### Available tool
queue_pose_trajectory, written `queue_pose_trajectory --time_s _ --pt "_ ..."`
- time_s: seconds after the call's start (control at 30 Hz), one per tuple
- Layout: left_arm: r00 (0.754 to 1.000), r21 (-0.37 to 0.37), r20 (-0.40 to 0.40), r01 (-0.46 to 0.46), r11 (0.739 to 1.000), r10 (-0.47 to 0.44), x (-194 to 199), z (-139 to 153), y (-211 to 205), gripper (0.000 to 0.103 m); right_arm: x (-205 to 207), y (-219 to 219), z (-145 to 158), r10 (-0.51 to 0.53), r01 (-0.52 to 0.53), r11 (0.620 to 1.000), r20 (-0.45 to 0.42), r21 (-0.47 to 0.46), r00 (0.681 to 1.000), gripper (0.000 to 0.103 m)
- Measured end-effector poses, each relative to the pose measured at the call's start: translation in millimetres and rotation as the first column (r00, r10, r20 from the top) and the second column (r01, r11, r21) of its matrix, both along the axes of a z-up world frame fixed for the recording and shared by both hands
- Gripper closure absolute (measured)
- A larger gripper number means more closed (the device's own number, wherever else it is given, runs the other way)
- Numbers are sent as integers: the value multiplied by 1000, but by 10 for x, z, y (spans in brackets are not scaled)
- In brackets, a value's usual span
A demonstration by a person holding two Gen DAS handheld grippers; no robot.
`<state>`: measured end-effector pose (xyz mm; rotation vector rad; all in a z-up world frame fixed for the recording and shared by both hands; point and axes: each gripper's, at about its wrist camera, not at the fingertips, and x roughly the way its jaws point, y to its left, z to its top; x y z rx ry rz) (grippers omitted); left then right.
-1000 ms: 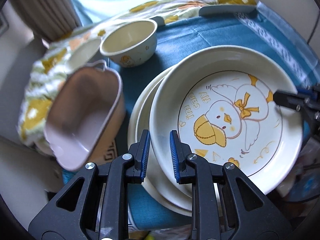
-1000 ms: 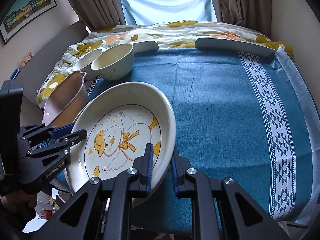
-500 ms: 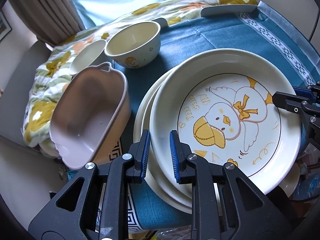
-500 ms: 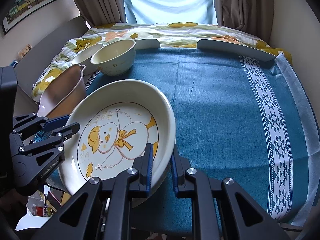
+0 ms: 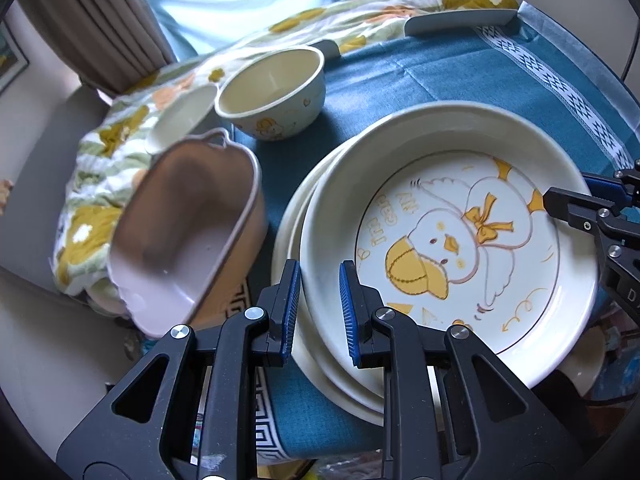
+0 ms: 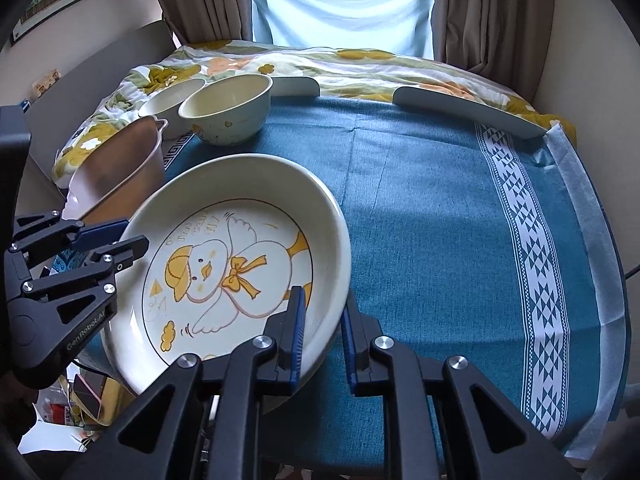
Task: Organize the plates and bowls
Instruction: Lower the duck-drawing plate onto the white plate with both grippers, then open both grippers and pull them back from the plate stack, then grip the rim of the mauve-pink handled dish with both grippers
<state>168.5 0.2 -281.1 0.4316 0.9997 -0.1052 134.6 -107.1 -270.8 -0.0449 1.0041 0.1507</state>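
Note:
A cream plate with a yellow duck drawing (image 5: pixel 440 240) (image 6: pixel 224 264) lies on top of two plain plates (image 5: pixel 286 236) at the near left edge of the blue tablecloth (image 6: pixel 440 220). My left gripper (image 5: pixel 318 308) (image 6: pixel 128 236) is shut on the duck plate's left rim. My right gripper (image 6: pixel 322 320) (image 5: pixel 560 200) is shut on the opposite rim. Whether the lower plates are in the left grip I cannot tell. A cream bowl (image 5: pixel 272 92) (image 6: pixel 228 108) stands behind, with a smaller bowl (image 5: pixel 184 116) (image 6: pixel 172 98) to its left.
A pink tub (image 5: pixel 188 232) (image 6: pixel 120 168) leans at the table's left edge beside the plates. Behind the table lies a floral blanket (image 6: pixel 340 64). Two grey curved guards (image 6: pixel 468 110) stand on the far edge. The cloth to the right of the plate is bare.
Both grippers keep the same hold on the duck plate. The right wrist view has tipped slightly, and the plate has hardly shifted.

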Motion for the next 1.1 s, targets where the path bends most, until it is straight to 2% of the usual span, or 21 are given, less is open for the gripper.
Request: queue_pose_trajectory --time_s 0.37,0.5,0.6,0.63,0.67,0.7,0.73,0.77,0.8,0.83,0.87,0.97,1.1 --pt "1000 -29 -10 -19 999 19 26 25 46 85 -12 46 1 10 -10 1000 14 -17 1000 87" --pt "999 -113 13 -36 993 38 10 275 148 85 4 -2 128 8 -9 1000 33 21 999 87" --pt "997 -183 44 -60 981 69 6 550 302 79 99 -15 313 28 -31 996 35 83 999 87" --pt "995 -211 60 -71 975 85 1 666 378 71 146 -11 404 37 -42 993 44 113 998 87" --pt "992 -232 77 -82 969 102 -3 767 452 47 177 -1 467 46 -52 990 51 130 998 85" --pt "988 -248 94 -97 964 124 -6 864 530 30 216 26 538 60 -68 987 59 142 996 73" --pt "980 -263 124 -119 957 156 -30 982 628 4 274 71 626 81 -91 984 71 155 994 47" --pt "969 -284 163 -132 950 184 -64 1088 731 0 311 102 685 98 -110 979 81 169 992 32" --pt "963 -300 180 -139 944 199 -84 1150 808 0 352 145 746 120 -136 973 93 189 988 6" --pt "958 -320 182 -155 935 221 -90 1213 908 0 398 192 806 144 -163 965 106 204 984 2" --pt "953 -336 174 -178 925 247 -83 1243 1012 0 463 263 866 174 -196 959 116 207 978 2" --pt "932 -390 137 -259 883 335 -52 1231 1352 0 690 524 941 290 -297 934 65 198 955 2" --pt "896 -476 53 -365 801 440 -43 1080 1735 0 985 893 933 370 -369 915 23 160 929 2"
